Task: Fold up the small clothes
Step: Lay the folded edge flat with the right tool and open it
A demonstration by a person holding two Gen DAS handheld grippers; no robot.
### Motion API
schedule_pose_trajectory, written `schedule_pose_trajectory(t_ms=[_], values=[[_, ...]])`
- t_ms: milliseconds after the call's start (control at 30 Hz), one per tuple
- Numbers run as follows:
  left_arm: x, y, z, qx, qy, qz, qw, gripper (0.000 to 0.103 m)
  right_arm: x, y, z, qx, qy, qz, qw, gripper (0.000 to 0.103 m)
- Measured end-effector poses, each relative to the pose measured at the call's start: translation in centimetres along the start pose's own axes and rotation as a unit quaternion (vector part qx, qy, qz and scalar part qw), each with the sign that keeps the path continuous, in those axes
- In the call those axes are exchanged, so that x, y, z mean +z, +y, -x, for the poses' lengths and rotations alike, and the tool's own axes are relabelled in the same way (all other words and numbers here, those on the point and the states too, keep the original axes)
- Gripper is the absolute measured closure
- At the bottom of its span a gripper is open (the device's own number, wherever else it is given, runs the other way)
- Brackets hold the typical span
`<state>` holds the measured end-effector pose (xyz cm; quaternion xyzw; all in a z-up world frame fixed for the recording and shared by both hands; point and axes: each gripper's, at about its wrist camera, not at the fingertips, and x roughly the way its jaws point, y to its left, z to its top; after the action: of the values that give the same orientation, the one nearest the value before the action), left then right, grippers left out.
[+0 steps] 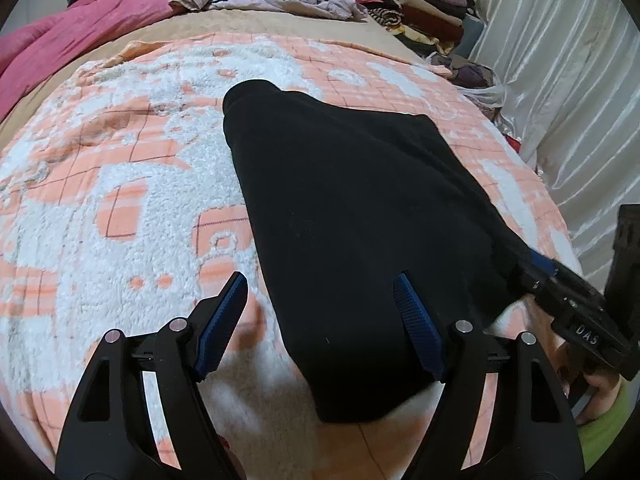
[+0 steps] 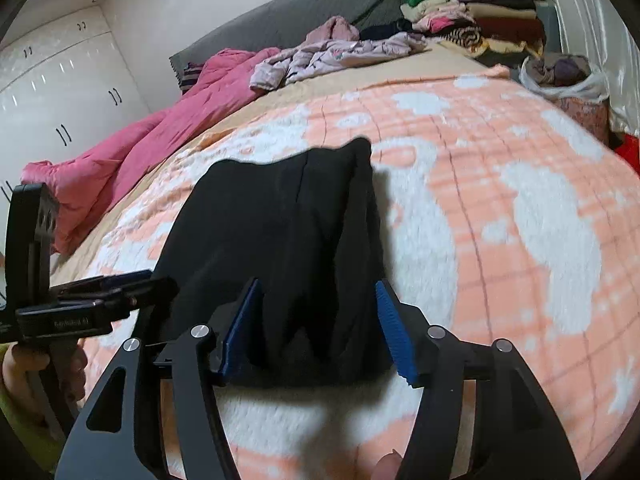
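A black garment point(image 1: 340, 200) lies folded lengthwise on the peach-and-white blanket point(image 1: 120, 180), narrowing toward the far end. My left gripper point(image 1: 320, 280) hovers open over its near left edge, one finger above the cloth and the other above the blanket. In the right wrist view the black garment point(image 2: 280, 220) bunches up between the blue pads of my right gripper point(image 2: 318, 284), which stands open with the pads apart from the cloth. The right gripper point(image 1: 528, 264) is at the garment's near right corner. The left gripper point(image 2: 120, 284) shows at the left.
A pink quilt point(image 2: 120, 160) lies along the left side of the bed. A lilac garment point(image 2: 332, 52) and stacked folded clothes point(image 2: 480, 12) sit at the far end. A plastic bag point(image 2: 568, 76) of clothes and a white curtain point(image 1: 560, 80) border the right. White wardrobe doors point(image 2: 60, 80) stand at the left.
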<state>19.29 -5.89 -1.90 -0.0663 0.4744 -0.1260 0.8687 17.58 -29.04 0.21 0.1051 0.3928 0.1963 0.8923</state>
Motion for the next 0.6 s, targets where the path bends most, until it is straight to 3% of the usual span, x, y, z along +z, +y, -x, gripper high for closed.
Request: schedule_pose_trajectory(t_ms=[133, 200, 267, 433, 500, 600], values=[[-1.2, -0.5, 0.3, -0.007, 0.004, -0.009, 0.9999, 0.035, -0.8, -0.1, 0.4, 0.013, 0.010, -0.018, 1.000, 0.047], [-1.8, -0.8, 0.2, -0.006, 0.005, -0.010, 0.9999, 0.035, -1.0, -0.3, 0.5, 0.021, 0.014, -0.025, 0.999, 0.071], [-2.1, -0.9, 0.0, -0.005, 0.005, -0.008, 0.9999, 0.035, -1.0, -0.1, 0.6, 0.023, 0.017, -0.022, 0.999, 0.079], [-2.5, -1.2, -0.2, -0.004, 0.006, -0.014, 0.9999, 0.034, -1.1, 0.4, 1.4, -0.004, 0.003, 0.002, 1.000, 0.080], [-2.5, -1.3, -0.4, -0.004, 0.007, -0.015, 0.9999, 0.034, -1.7, 0.6, 0.2, -0.035, 0.015, 0.021, 0.999, 0.075], [-2.7, -1.4, -0.6, -0.002, 0.010, -0.015, 0.9998, 0.033, -2.2, -0.1, -0.5, -0.050, 0.015, 0.000, 0.999, 0.064]])
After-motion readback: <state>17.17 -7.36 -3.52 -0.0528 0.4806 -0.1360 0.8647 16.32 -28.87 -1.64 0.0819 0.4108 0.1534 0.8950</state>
